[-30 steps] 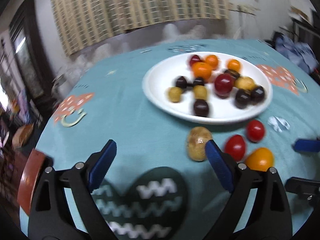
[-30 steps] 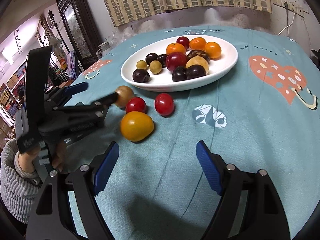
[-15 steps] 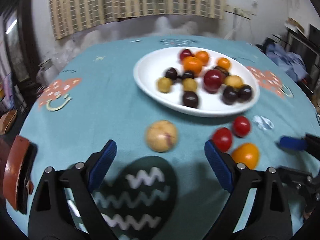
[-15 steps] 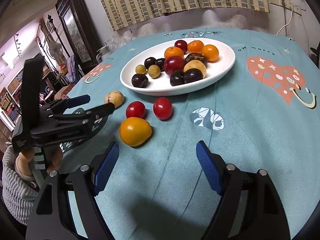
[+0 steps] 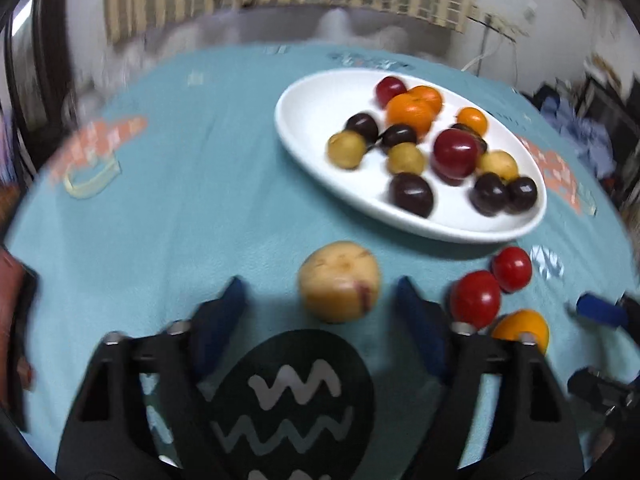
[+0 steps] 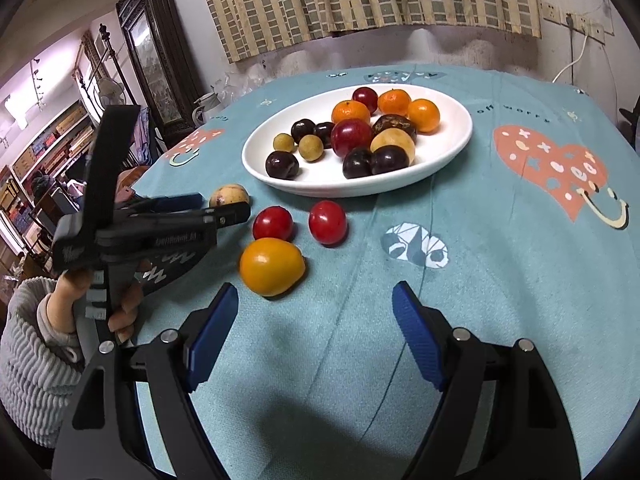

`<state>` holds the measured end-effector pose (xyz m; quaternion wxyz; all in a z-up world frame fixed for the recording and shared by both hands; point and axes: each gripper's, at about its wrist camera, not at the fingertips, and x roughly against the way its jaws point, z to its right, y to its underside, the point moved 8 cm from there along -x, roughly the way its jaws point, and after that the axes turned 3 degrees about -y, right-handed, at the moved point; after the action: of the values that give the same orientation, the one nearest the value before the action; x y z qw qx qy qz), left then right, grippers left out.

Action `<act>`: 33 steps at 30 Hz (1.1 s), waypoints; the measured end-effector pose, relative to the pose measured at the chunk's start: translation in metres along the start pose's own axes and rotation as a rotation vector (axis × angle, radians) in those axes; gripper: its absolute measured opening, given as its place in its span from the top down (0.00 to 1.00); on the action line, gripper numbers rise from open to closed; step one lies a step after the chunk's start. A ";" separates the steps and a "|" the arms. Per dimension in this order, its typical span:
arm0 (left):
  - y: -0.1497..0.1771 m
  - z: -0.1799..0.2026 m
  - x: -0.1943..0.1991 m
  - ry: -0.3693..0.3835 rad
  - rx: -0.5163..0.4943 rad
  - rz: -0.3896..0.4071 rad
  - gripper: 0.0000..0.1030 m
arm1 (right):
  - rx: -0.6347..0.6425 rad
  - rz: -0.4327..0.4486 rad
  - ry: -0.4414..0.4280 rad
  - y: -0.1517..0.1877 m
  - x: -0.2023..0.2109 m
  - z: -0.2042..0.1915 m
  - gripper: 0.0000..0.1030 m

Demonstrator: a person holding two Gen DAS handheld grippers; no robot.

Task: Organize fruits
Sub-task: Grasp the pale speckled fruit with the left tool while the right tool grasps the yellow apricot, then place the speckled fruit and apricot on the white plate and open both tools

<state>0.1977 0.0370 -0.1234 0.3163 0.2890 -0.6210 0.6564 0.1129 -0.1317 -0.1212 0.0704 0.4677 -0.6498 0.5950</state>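
Item, pickup step: I am lining my left gripper [image 5: 320,304], fingers spread and empty, on the round tan fruit [image 5: 339,281] lying between them, needing advance then squeeze; right gripper [image 6: 316,328] hanging released.

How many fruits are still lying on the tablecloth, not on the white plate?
4, all near the plate: a tan fruit beside the left gripper, two red ones side by side, and a yellow-orange one nearest the right gripper. None seem hidden.
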 end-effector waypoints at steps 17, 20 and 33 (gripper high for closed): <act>-0.001 0.012 0.001 0.015 -0.040 0.010 0.60 | 0.185 -0.075 0.083 -0.014 -0.043 -0.040 0.29; -0.001 0.012 0.001 0.007 -0.045 0.008 0.60 | 0.155 -0.086 0.074 -0.014 -0.051 -0.036 0.38; 0.003 0.012 0.007 0.018 -0.046 0.010 0.62 | 0.071 -0.078 0.057 -0.004 -0.025 -0.017 0.58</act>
<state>0.1910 0.0257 -0.1190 0.3250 0.2725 -0.6343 0.6463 0.1216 -0.1040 -0.1292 0.0953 0.4778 -0.6071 0.6277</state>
